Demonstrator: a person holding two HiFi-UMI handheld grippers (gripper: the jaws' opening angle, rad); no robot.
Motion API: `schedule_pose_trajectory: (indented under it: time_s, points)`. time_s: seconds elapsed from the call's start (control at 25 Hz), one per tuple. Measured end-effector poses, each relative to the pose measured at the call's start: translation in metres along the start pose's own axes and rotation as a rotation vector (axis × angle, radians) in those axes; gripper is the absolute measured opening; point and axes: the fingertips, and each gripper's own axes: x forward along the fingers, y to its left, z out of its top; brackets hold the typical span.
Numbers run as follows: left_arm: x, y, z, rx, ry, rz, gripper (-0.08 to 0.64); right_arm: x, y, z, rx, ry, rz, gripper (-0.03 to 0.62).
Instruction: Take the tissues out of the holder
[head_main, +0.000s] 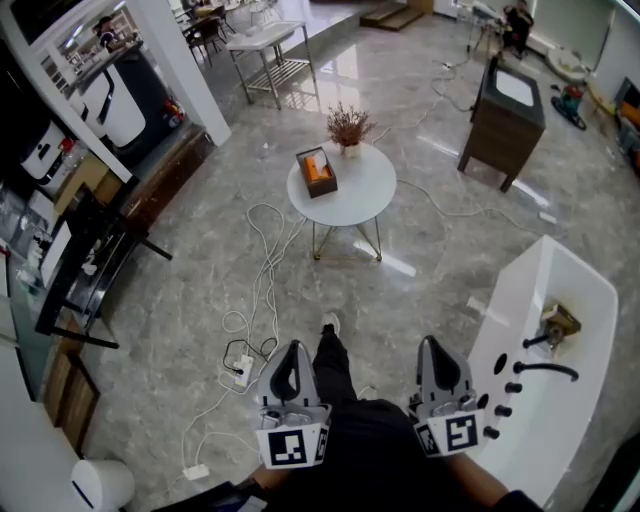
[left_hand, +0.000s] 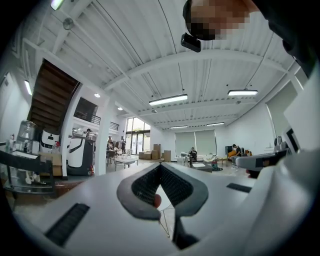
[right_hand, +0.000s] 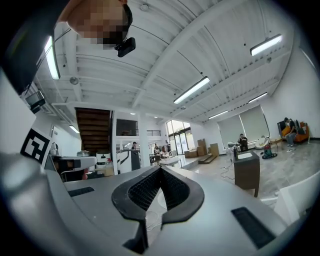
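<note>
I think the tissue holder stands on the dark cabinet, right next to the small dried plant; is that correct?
Not quite. The head view shows the tissue holder standing on the round white table, not on the dark cabinet, which is off to the right. It is indeed right next to the small dried plant.

Home fittings were staged across a large open-plan hall, part showroom and part test lab: a round table (head_main: 365, 190) at 12 o'clock, a washstand (head_main: 505, 120) at 1 o'clock, a bathtub (head_main: 560, 300) at 2 o'clock, and cables (head_main: 262, 260) across the marble floor (head_main: 420, 250).
</note>
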Motion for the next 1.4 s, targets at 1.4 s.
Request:
schedule_pose_trajectory:
  time_s: [1.4]
  points:
    - [0.357, 0.16, -0.035, -0.163, 0.092, -0.098, 0.0, 0.423, -0.01, 0.006, -0.078, 0.074, 0.023, 0.006]
